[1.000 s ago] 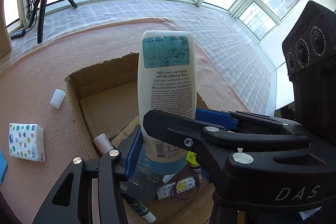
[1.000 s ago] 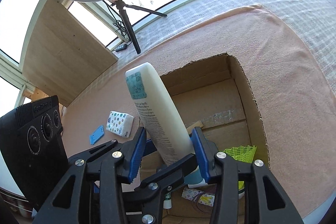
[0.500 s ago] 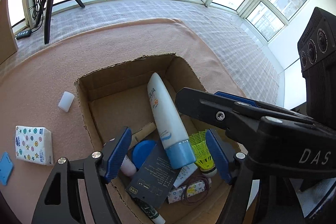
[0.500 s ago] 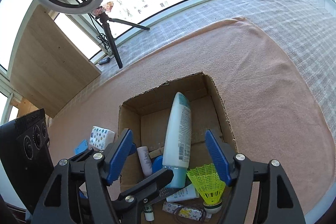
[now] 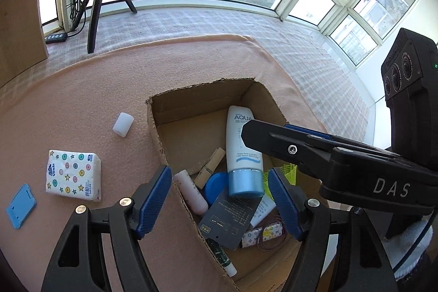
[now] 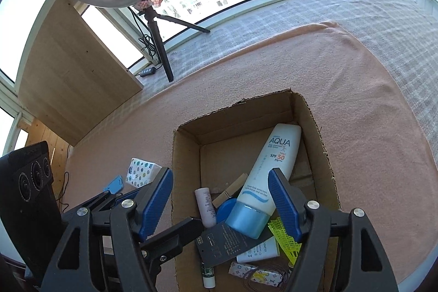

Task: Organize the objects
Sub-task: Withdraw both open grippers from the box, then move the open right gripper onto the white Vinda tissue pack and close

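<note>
From the left wrist camera, the left gripper (image 5: 219,199) is hovering above a cardboard box (image 5: 156,127), its blue-padded fingers (image 5: 153,199) spread wide and holding nothing. Inside the box, a white sunscreen bottle (image 5: 242,147) with a blue cap is lying on its side, cap pointing toward the camera and resting over a dark card (image 5: 230,218). A pink tube (image 5: 191,192), a wooden clothespin (image 5: 210,167) and a blue lid (image 5: 215,188) are lying just beside the bottle. On the pink blanket (image 5: 82,100) to the left of the box, a tissue pack (image 5: 74,175), a small white cylinder (image 5: 123,124) and a blue plastic piece (image 5: 20,205) are sitting apart from one another. The right gripper's black arm is crossing the right side of this view. From the right wrist camera, the right gripper (image 6: 220,199) is also hanging over the box (image 6: 186,155), fingers (image 6: 284,204) spread apart and empty. The bottle (image 6: 269,171) is leaning diagonally across the other things, cap nearest the camera. A yellow-green shuttlecock (image 6: 286,238) is lying near the cap, partly hidden by the gripper, and a small patterned item, possibly a pouch (image 6: 254,272), is sitting at the box's near end.
</note>
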`<action>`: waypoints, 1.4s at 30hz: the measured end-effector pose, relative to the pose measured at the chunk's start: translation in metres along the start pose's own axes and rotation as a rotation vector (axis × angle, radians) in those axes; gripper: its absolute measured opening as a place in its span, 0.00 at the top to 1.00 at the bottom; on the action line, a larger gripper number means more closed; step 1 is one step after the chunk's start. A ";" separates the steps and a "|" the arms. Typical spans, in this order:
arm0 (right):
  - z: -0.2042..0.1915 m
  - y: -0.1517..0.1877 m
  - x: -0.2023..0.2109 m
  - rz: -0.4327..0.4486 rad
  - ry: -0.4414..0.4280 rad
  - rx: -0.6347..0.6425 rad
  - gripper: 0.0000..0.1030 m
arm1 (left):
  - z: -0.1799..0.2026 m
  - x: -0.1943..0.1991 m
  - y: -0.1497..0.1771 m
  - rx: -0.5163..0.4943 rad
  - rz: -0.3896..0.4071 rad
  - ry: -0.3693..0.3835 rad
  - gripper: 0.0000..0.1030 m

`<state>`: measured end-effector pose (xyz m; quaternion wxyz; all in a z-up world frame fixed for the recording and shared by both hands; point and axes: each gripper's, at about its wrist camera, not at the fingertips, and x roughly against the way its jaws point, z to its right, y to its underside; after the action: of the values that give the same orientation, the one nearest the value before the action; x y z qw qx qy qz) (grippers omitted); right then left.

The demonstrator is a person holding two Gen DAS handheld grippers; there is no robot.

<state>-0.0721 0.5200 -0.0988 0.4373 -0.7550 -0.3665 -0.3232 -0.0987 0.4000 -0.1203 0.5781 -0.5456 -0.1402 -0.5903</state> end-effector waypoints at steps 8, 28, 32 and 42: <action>-0.029 0.002 -0.011 -0.024 -0.029 0.051 0.34 | -0.051 0.037 0.025 0.077 0.019 -0.057 0.26; -0.155 -0.001 -0.115 -0.234 -0.145 0.249 0.34 | -0.165 0.113 0.111 0.287 0.040 -0.186 0.26; -0.161 -0.006 -0.138 -0.259 -0.127 0.230 0.34 | -0.174 0.120 0.120 0.306 0.044 -0.191 0.26; -0.171 -0.002 -0.181 -0.355 -0.052 0.207 0.34 | -0.191 0.130 0.131 0.328 0.044 -0.196 0.26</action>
<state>-0.1970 0.3182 -0.1745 0.4392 -0.6375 -0.5363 -0.3362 -0.0467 0.1404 -0.1460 0.6556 -0.5019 -0.2780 -0.4909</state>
